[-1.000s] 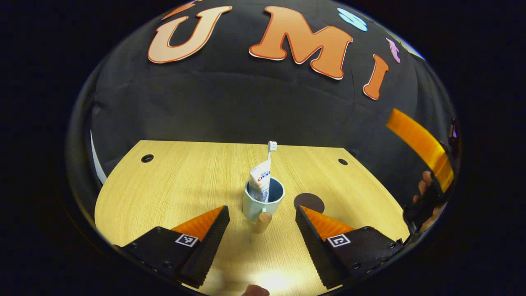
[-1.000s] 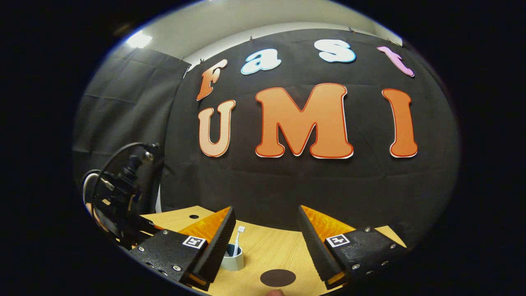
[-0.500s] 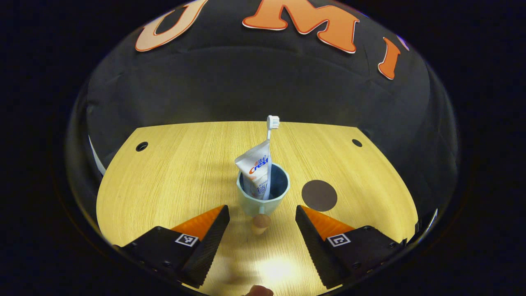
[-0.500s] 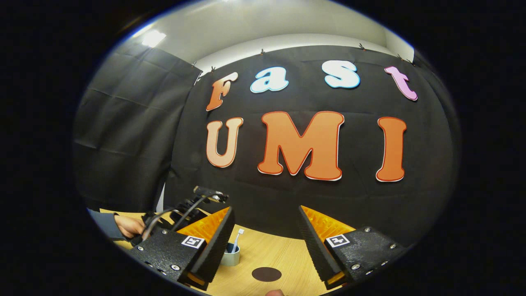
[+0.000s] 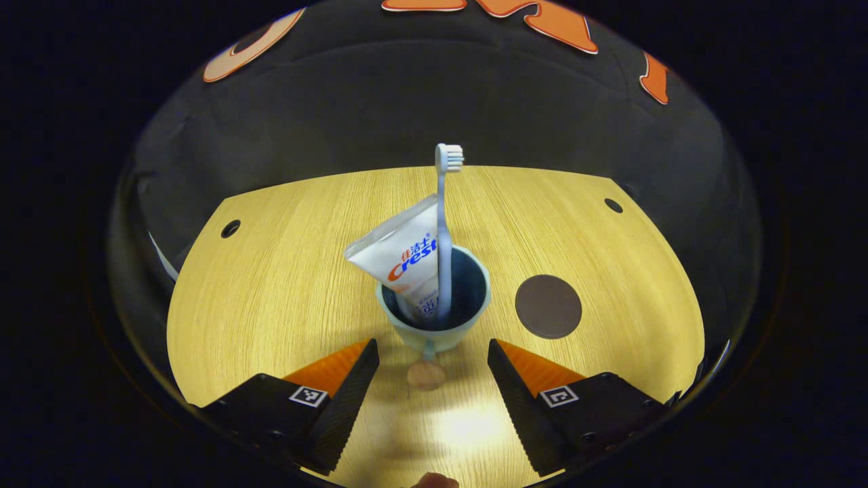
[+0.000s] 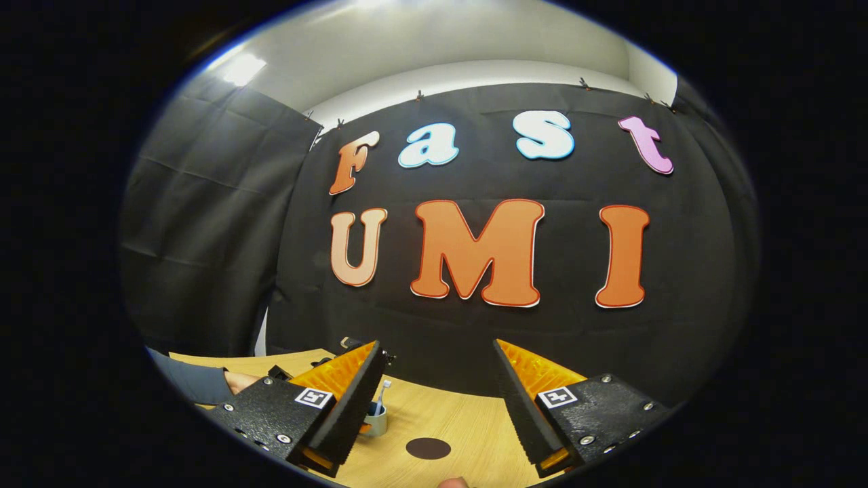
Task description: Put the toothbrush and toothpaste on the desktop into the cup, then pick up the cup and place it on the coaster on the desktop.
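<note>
Left gripper [image 5: 430,352] wide open, hovering just before cup [image 5: 434,318] on desk [image 5: 271,285]. Toothbrush [image 5: 444,224] and toothpaste [image 5: 403,261] stand in cup. Coaster [image 5: 548,306] bare, beside cup. Right gripper [image 6: 441,400] open, raised, holding nothing.

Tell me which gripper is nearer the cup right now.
Left. The left gripper is open just short of the cup, its fingers either side of the handle knob. The right gripper is open and raised, well back from the cup, toward the booth wall.

Toothbrush [image 5: 444,210], toothpaste [image 5: 407,261] in cup [image 5: 434,335], coaster [image 5: 548,306] right
</note>
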A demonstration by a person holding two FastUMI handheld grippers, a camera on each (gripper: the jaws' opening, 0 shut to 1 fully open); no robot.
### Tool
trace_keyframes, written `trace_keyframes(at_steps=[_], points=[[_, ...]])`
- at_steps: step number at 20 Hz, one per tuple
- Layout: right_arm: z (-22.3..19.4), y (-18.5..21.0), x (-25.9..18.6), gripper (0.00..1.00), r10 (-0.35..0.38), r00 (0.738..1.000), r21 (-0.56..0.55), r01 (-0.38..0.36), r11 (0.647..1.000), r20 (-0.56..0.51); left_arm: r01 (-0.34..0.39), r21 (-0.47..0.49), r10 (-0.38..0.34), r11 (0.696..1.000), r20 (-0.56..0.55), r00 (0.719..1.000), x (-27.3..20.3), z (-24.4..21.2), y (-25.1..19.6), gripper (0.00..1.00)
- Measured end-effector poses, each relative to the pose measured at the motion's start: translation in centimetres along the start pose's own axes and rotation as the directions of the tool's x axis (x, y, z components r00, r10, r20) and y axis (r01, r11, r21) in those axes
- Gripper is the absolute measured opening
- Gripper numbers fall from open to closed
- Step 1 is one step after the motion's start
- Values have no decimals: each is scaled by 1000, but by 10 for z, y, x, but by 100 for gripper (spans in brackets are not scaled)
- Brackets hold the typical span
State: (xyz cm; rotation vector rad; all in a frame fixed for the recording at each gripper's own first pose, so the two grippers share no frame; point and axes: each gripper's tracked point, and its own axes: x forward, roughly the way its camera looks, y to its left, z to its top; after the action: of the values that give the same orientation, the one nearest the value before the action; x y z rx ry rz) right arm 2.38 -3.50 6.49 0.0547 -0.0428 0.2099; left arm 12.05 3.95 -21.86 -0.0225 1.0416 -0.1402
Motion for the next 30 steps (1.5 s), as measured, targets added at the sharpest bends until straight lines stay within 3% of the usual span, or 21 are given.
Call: trace_keyframes(at_steps=[5,9,10,11,21,30], points=[[-2,-6,-10,94,-11,1000,8,11,1000,-24,-22,2,22,1000,-55,998,8,-5,0,94],[-8,-7,-20,94,-13,999,-6,13,1000,-35,-62,-10,61,998,-77,995,13,-11,5,58],[-9,-6,-21,95,-13,999,-9,13,1000,-37,-72,-32,69,997,-73,995,11,-11,5,34],[-10,-7,-23,95,-17,999,-11,17,1000,-37,-69,-40,66,997,-70,995,14,-14,1,27],[-26,-16,-36,95,-48,997,54,51,997,-68,-17,-101,16,995,-15,1000,13,-6,-14,21],[-34,-29,-45,95,-74,994,66,79,995,-81,-8,-59,11,998,59,998,-4,9,-17,19]])
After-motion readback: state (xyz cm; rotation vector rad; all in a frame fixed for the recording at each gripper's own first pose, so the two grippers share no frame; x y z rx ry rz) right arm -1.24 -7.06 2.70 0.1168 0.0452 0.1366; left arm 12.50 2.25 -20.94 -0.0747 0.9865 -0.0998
